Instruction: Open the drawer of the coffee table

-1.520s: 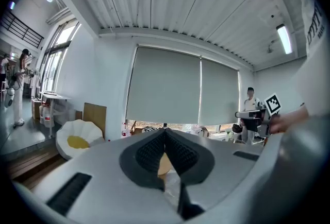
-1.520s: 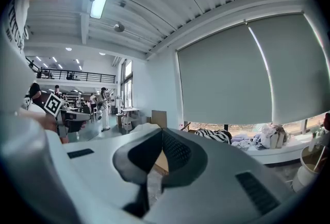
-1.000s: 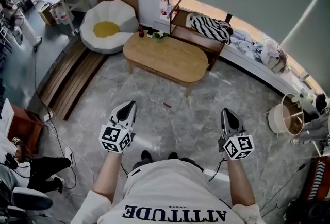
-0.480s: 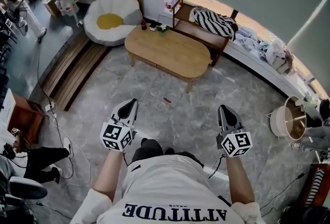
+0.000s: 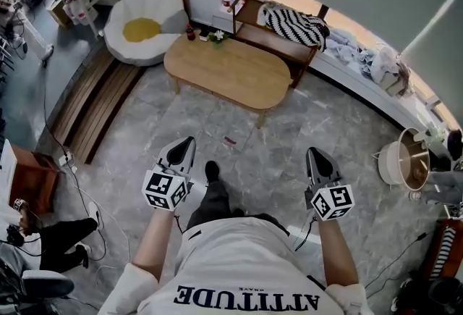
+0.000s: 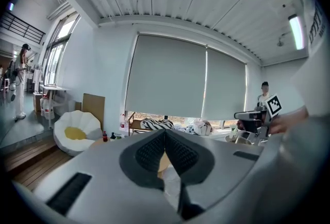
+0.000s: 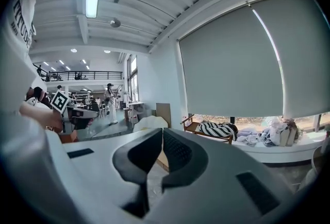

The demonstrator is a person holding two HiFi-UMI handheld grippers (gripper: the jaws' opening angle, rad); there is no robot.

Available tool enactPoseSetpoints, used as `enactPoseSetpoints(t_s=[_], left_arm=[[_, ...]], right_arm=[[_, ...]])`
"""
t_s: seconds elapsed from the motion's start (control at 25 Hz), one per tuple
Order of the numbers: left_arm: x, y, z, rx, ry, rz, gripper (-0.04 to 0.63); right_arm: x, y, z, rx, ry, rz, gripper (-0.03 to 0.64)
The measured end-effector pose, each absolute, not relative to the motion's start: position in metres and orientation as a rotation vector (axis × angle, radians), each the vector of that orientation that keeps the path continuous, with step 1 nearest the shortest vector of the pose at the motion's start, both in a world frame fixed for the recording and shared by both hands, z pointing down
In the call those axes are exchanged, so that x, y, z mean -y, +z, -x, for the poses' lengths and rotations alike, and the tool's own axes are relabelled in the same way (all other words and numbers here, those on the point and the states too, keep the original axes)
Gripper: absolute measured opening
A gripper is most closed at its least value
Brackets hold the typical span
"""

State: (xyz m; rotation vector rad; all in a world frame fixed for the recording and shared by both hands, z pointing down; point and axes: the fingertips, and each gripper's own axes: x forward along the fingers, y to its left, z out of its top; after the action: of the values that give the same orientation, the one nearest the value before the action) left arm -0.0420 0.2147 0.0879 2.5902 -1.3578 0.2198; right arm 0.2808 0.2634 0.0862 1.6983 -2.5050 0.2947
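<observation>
The oval light-wood coffee table (image 5: 228,71) stands on the grey stone floor some way ahead of me. No drawer front shows from above. My left gripper (image 5: 184,141) is held out at the lower left, well short of the table, shut with nothing in it. My right gripper (image 5: 315,154) is level with it at the lower right, also shut and empty. In the left gripper view the pads (image 6: 152,151) meet at the tip. In the right gripper view the fingers (image 7: 178,151) touch, and a tan strip of the table (image 7: 163,159) shows behind them.
A small bottle and a plant (image 5: 205,35) stand at the table's far end. Behind it are a white and yellow egg-shaped beanbag (image 5: 145,31) and a wooden bench with a striped cushion (image 5: 289,25). A small red thing (image 5: 230,140) lies on the floor. A round basket (image 5: 401,165) is at the right.
The person has stepped forward: a shoe now shows between the grippers and the table looks slightly nearer. Both grippers stay shut and keep their places in the view.
</observation>
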Motion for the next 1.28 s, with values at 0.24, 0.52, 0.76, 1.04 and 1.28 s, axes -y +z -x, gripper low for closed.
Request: enactPoseSetpoints(t_s=[0.24, 0.52, 0.76, 1.04, 1.28], left_arm=[[-0.140, 0.096, 0.045, 1.300, 0.225, -2.606, 0.018], [-0.034, 0.102, 0.072, 1.263, 0.264, -2.633, 0.018], [0.060, 0.113, 0.106, 1.251, 0.279, -2.662, 0.018], [0.134, 0.136, 0.135, 1.223, 0.351, -2.657, 0.018], [0.158, 0.149, 0.140, 1.195, 0.330, -2.632, 0.018]], right_arm=[[-0.209, 0.094, -0.267, 2.472, 0.311, -1.697, 0.020], [-0.113, 0.102, -0.240, 2.438, 0.371, -1.773, 0.020], [-0.028, 0.109, -0.204, 2.476, 0.375, -1.778, 0.020], [0.034, 0.115, -0.168, 2.458, 0.403, -1.757, 0.020], [0.060, 0.126, -0.166, 2.393, 0.418, -1.783, 0.020]])
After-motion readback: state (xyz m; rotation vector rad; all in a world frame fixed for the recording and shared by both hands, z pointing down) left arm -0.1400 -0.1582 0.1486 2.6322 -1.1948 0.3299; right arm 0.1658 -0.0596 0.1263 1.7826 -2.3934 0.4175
